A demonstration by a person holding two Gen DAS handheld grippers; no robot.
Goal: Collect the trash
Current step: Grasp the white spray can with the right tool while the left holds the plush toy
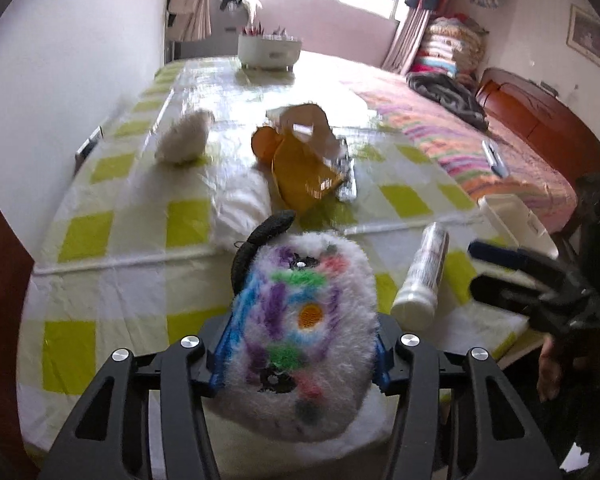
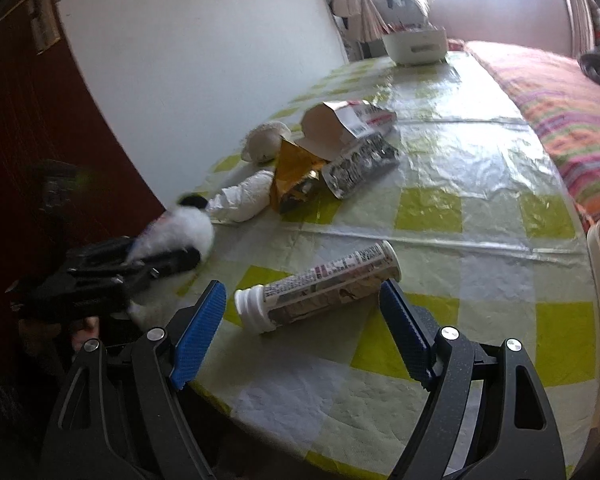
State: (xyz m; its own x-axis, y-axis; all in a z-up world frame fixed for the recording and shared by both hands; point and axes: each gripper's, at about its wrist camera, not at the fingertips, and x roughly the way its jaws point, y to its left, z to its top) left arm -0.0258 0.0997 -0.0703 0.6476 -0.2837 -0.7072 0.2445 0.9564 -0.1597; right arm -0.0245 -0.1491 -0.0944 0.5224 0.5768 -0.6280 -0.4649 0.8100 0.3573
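Trash bottle (image 2: pixel 316 288) lies on its side on the counter (image 2: pixel 480 184), between my right fingers (image 2: pixel 204 332), spread wide. It looks light, stiff and apt to roll; I'd pinch mid-body. My left gripper (image 1: pixel 296 364) clamps a fluffy pouch (image 1: pixel 300 332).

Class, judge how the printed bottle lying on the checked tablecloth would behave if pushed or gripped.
The bottle lies on its side and is round, so it would probably roll. Its label looks crinkled, perhaps thin-walled and light. The open right gripper may dent it.
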